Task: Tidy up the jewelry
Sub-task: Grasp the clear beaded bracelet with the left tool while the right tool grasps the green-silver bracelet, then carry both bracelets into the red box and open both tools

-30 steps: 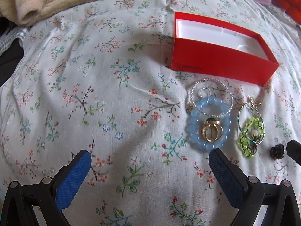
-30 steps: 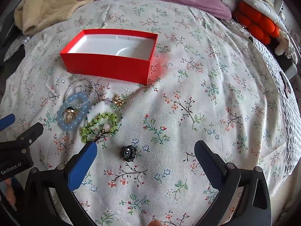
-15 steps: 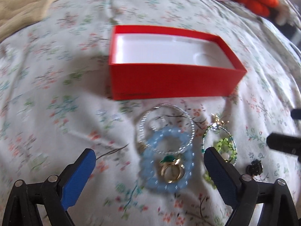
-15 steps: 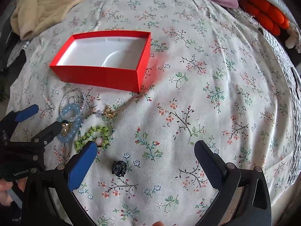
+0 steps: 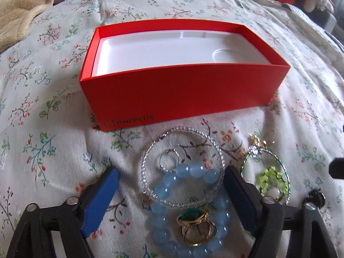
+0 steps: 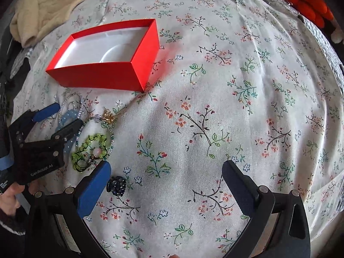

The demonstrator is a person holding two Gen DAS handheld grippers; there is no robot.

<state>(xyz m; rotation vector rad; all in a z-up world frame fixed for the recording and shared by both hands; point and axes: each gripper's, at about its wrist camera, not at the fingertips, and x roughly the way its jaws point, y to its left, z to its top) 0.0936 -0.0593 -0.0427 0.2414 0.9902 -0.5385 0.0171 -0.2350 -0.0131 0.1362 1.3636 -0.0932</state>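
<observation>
We are closing the left tongs (image 5: 169,195) around the blue bead bracelet (image 5: 189,210) at bottom center (pads not yet touching), below the red box (image 5: 182,94), while the right tongs (image 6: 166,185) are hanging open, empty.

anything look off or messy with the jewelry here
Nothing damaged, but the pieces lie piled: the clear beaded bracelet overlaps the blue bead bracelet, with a gold ring inside it. The red box holds nothing.
</observation>
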